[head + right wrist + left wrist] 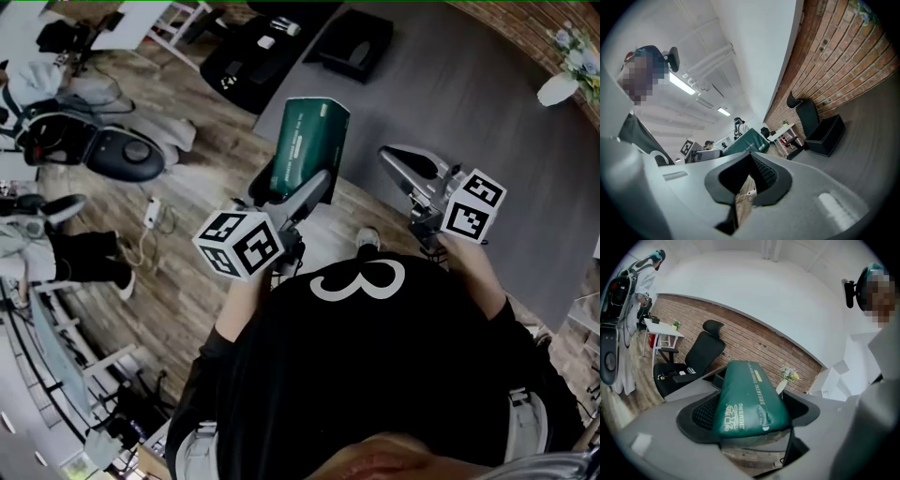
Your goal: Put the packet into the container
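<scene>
Grey carpet [469, 103] was laid under the container [330, 52]. Short of it, the packet [307, 141] was clamped by the left gripper [315, 185], jaws spread wide, for carrying. The right gripper [396, 161] was closed, empty.

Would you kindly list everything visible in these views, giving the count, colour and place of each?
packet: one, dark green, held up in the left tool
container: one, black, open, on the grey mat ahead
office chair: one, black, left of the container
vase of flowers: one, white, far right
adapter: one, white, corded, on the wooden floor at left
side table: one, white, by the brick wall
left tool: one, grey, shut on the packet
right tool: one, grey, shut and empty, right of the packet
</scene>
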Motion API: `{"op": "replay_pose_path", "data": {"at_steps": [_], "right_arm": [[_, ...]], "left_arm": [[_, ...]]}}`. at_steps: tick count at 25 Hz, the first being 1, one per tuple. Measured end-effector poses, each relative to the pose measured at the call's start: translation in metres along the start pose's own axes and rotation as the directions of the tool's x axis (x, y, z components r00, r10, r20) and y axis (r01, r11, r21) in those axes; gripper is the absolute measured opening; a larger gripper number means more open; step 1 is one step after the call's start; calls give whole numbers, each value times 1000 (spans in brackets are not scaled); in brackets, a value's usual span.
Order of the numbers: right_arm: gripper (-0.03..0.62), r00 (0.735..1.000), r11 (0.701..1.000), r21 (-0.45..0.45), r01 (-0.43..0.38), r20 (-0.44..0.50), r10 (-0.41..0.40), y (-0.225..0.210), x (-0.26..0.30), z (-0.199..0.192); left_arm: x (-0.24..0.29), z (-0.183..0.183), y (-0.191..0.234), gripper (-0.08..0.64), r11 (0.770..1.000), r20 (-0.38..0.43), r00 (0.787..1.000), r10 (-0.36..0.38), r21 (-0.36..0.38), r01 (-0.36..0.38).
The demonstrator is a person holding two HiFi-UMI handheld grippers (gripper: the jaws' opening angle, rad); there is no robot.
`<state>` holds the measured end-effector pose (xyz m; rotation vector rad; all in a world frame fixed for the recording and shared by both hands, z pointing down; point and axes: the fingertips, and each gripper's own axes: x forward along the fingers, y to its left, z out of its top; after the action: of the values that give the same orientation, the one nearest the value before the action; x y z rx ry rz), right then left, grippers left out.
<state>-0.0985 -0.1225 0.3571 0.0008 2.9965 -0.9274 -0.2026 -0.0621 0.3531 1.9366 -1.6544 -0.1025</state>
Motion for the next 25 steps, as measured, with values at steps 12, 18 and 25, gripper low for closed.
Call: {"op": "replay_pose_path", "data": {"at_steps": [12,18,25], "right_arm": [[-3,989,992,-16,122,80,-120,-53,5,58],[-3,961,972,8,235,146,-234,-74,-2,73],[-3,914,936,49,348,206,-351,-97,-12,84]], "left_arm": [[83,76,10,439,992,0,997,-78,98,78],[123,108,11,437,964,-8,993,-114,242,113],[176,131,23,437,943,-54,977,-206,257,213]]}}
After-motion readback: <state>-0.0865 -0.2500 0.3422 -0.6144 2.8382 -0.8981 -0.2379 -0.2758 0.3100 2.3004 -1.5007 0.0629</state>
